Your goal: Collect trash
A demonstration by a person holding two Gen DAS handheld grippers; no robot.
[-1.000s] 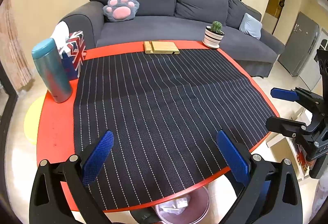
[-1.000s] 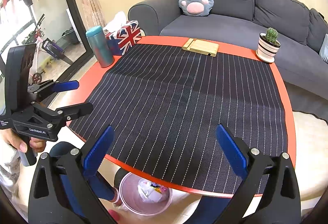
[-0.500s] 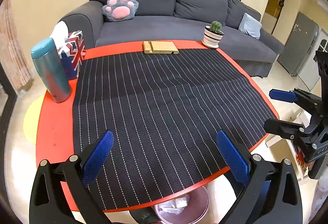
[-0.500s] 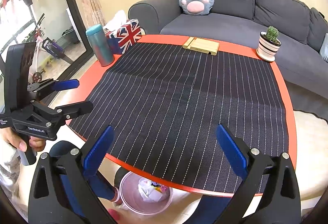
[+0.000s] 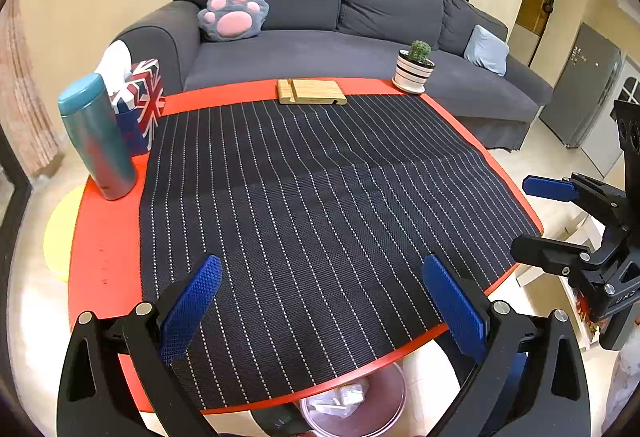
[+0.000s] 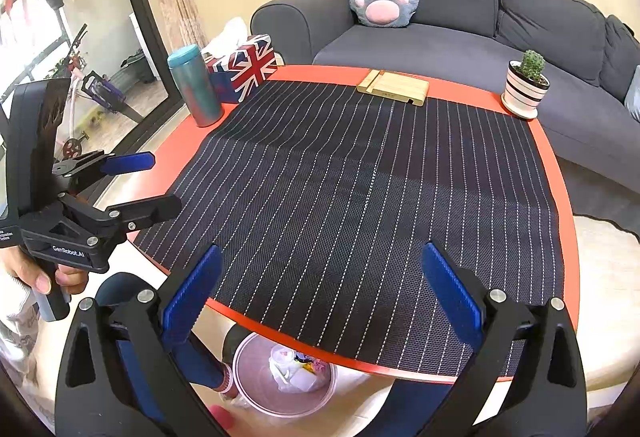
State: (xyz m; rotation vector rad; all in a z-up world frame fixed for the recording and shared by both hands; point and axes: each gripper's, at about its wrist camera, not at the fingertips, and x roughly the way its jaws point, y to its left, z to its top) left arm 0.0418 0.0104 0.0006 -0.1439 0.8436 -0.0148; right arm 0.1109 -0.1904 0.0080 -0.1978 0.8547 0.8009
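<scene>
A pink translucent bin (image 6: 237, 373) stands on the floor under the near edge of the round red table (image 6: 560, 173), with crumpled white trash (image 6: 292, 371) inside it. In the left wrist view the bin (image 5: 396, 407) peeks out below the table rim. No loose trash shows on the black striped mat (image 5: 320, 189). My left gripper (image 5: 320, 301) hovers open over the mat's near edge and holds nothing. It also appears off the table's left side as the left gripper (image 6: 158, 183). My right gripper (image 6: 320, 297) is open and empty, and shows at the far right as the right gripper (image 5: 522, 217).
A teal flask (image 5: 96, 137) and a Union Jack tissue box (image 5: 140, 101) stand at the table's left. A wooden stand (image 5: 312, 91) and a potted cactus (image 5: 414, 67) sit at its far edge. A grey sofa (image 5: 320, 49) lies behind. A hand (image 6: 36, 273) grips the left gripper's handle.
Almost nothing: both grippers stay open over the near table edge, with only a slight drift of the views.
</scene>
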